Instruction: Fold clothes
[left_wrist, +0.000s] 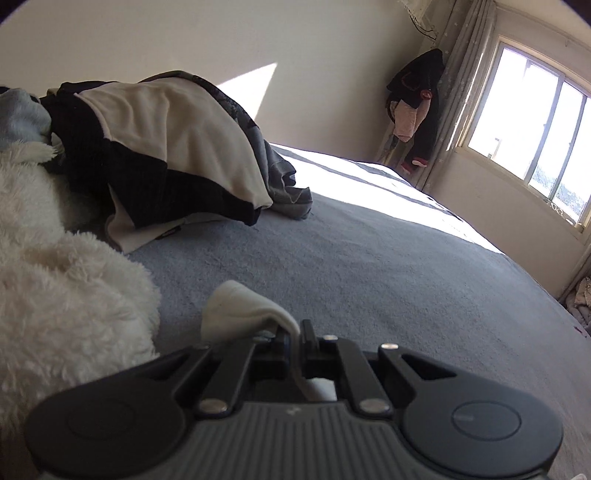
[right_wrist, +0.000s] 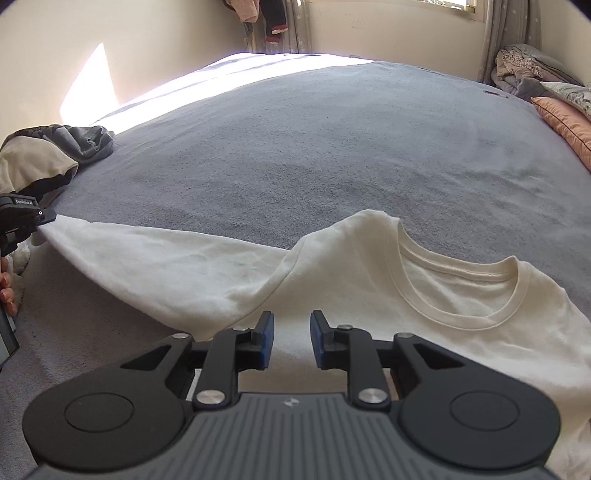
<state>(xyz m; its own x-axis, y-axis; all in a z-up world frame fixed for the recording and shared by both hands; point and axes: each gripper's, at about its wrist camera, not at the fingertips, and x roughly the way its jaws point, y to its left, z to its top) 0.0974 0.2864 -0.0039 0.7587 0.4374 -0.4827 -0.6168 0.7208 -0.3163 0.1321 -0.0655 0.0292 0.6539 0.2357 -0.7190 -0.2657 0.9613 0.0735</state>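
Cream T-shirt (right_wrist: 424, 295) on grey bedspread (right_wrist: 314, 147), perhaps sunlit.

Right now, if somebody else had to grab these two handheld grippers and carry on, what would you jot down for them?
Left gripper: shut on the sleeve end of the cream T-shirt, holding it stretched out to the side.
Right gripper: open, holding nothing, above the shirt near the shoulder.
The shirt lies collar up on the grey bed cover. A pile of unfolded clothes waits on the left, beside a fluffy white blanket.
Done: shirt laid out. Left: every fold, then the pile.
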